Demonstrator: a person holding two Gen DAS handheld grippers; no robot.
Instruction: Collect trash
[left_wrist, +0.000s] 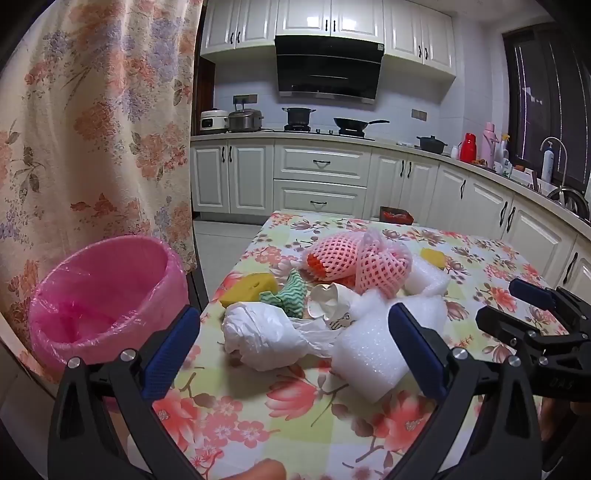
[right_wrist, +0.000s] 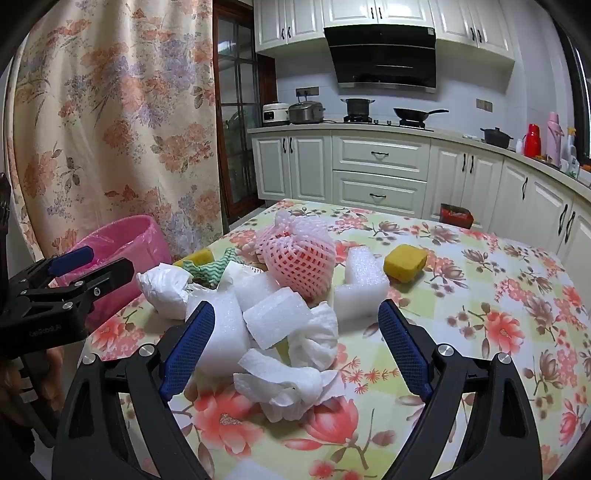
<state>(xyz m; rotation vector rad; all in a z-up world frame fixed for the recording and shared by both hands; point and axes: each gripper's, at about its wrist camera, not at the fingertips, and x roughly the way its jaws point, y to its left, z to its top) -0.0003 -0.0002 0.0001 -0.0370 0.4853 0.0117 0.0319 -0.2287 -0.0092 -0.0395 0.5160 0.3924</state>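
Sitting on the flowery counter (right_wrist: 480, 295) is a pile of trash (right_wrist: 280, 317). Both tools, left tool (left_wrist: 295, 347) and right tool (right_wrist: 295, 343), are wide apart and hold nothing. A pink bin (left_wrist: 107, 299) stands beside the counter.

Both grippers (left_wrist: 295, 354) (right_wrist: 295, 343) wide apart (angled downward)

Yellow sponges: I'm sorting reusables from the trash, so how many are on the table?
2. One yellow sponge sits alone right of the pile; the other sponge lies at the pile's left edge, beside the green-striped cloth. More could be buried under the pile.
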